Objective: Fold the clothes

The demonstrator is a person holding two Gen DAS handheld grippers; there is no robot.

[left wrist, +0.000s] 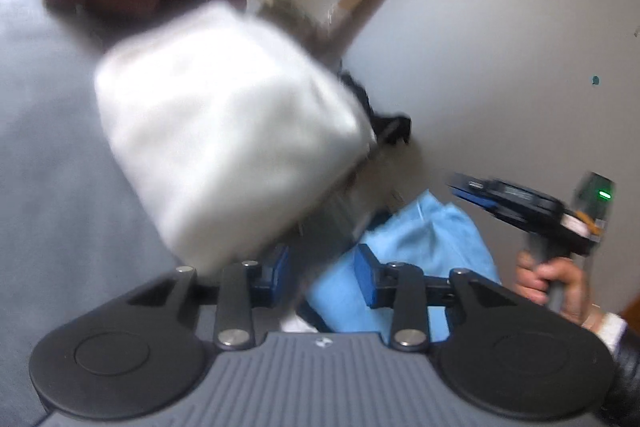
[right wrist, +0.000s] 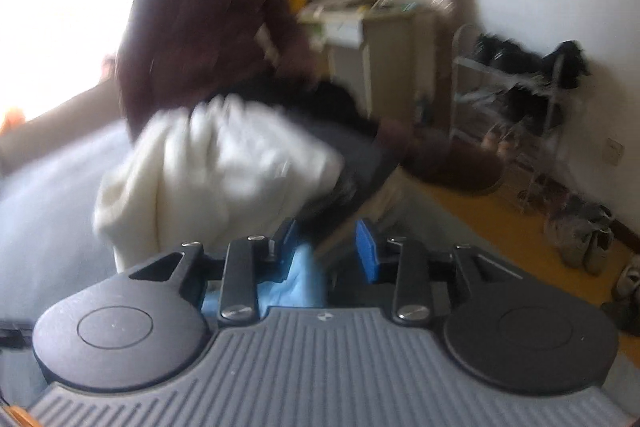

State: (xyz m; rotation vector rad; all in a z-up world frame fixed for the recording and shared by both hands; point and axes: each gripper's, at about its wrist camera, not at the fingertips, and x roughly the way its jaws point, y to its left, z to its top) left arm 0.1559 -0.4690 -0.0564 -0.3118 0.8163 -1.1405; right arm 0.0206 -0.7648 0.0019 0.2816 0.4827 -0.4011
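A white folded garment (left wrist: 224, 131) shows as a blur just ahead of my left gripper (left wrist: 324, 275), and its lower edge overlaps the left finger. The jaws stand apart and the pads press on nothing. A light blue cloth (left wrist: 420, 247) lies behind the right finger. At the right a hand (left wrist: 548, 279) holds the right gripper (left wrist: 472, 189). In the right wrist view the white garment (right wrist: 216, 167) lies beyond my right gripper (right wrist: 326, 251), whose jaws are apart. The blue cloth (right wrist: 296, 279) sits under its left finger.
The clothes rest on a grey bed surface (right wrist: 48, 195). Another person in a maroon top (right wrist: 200, 27) bends over it behind the garment. A cabinet (right wrist: 380, 47), a shoe rack (right wrist: 520, 95) and loose shoes (right wrist: 588, 239) stand along the wall at the right.
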